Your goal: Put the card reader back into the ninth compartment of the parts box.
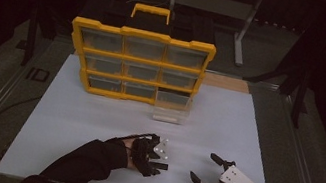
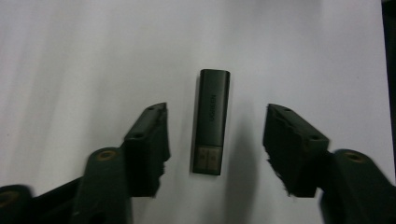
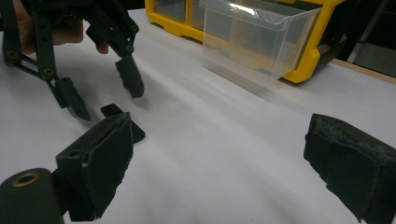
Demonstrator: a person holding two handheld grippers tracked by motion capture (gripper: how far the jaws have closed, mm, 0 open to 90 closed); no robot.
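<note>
Two wide-open, empty grippers: left gripper (image 2: 215, 140) straddles a dark USB stick (image 2: 211, 121), seemingly to grasp it; right gripper (image 1: 212, 171) waits at 3 o'clock, while a clear drawer (image 1: 172, 107) stands pulled out at 12 o'clock, perhaps to receive it.

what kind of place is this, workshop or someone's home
Most likely a lab or workshop bench set up for recording: a white board on a dark metal-framed table, a yellow parts organizer with clear drawers, and handheld grippers.
</note>
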